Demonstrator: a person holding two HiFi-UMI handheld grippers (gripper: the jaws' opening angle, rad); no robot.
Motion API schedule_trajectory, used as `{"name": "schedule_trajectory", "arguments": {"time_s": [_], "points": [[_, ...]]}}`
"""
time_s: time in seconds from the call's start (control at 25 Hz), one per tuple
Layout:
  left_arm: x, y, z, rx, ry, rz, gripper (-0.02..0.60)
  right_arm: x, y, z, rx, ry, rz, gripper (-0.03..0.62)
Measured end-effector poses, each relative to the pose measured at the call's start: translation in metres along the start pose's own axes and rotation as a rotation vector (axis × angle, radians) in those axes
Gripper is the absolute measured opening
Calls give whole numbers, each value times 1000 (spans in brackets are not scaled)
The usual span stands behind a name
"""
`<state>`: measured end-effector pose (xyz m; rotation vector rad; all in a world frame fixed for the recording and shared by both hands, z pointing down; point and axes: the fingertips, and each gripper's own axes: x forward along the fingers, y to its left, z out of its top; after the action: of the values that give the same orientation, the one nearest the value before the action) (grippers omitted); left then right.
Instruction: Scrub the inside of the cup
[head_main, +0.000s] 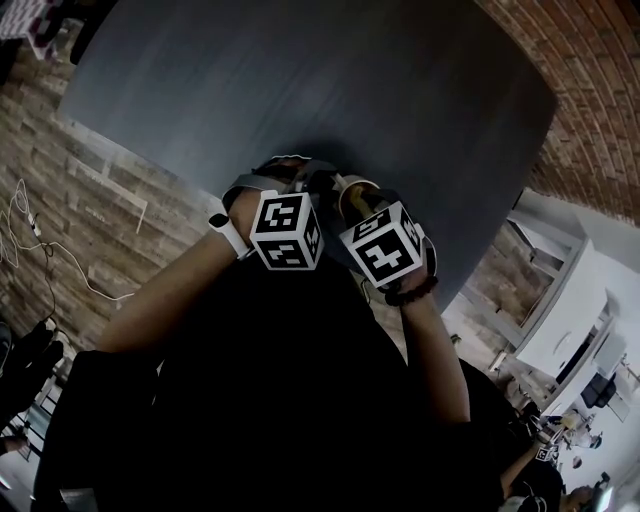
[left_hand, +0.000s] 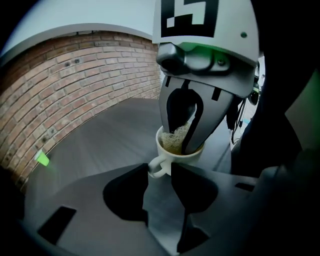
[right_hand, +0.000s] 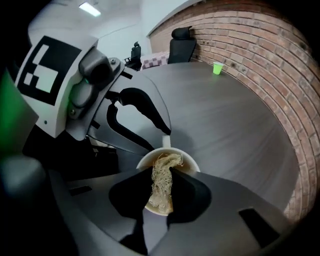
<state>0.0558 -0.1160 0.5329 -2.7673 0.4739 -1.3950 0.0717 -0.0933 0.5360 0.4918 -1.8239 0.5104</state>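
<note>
My left claw (left_hand: 159, 172) pinches the handle (left_hand: 154, 167) of the white cup (left_hand: 176, 159), which sits just ahead of its tips. My right claw (right_hand: 161, 175) clamps a fibrous scrubber (right_hand: 162, 162), pushed down inside that cup.

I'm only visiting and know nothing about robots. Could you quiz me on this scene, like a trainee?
1. True or false: the right gripper holds a fibrous scrubber inside the white cup.
2. What do the jaws of the left gripper pinch? A) the cup's handle B) its rim C) nothing
3. Fill in: the cup stands on a dark grey ___.
Key: 1 true; 2 A; 3 table.
</note>
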Motion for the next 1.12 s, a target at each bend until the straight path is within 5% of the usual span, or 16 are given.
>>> {"name": "schedule_trajectory", "arguments": {"time_s": [0.32,0.6,0.76,1.12], "points": [[-2,0,-5,-87,-15,-10,155,-49,-4,7,206,-163,115,83],[-4,-3,-5,-80,-13,-7,155,-111,16,19,167,-324,99,83],[-3,-5,-3,-86,-15,-1,155,-97,-7,0,154,-264,-39,83],[-4,-9,0,-94,-14,7,155,-35,-8,-3,89,-131,-61,83]]}}
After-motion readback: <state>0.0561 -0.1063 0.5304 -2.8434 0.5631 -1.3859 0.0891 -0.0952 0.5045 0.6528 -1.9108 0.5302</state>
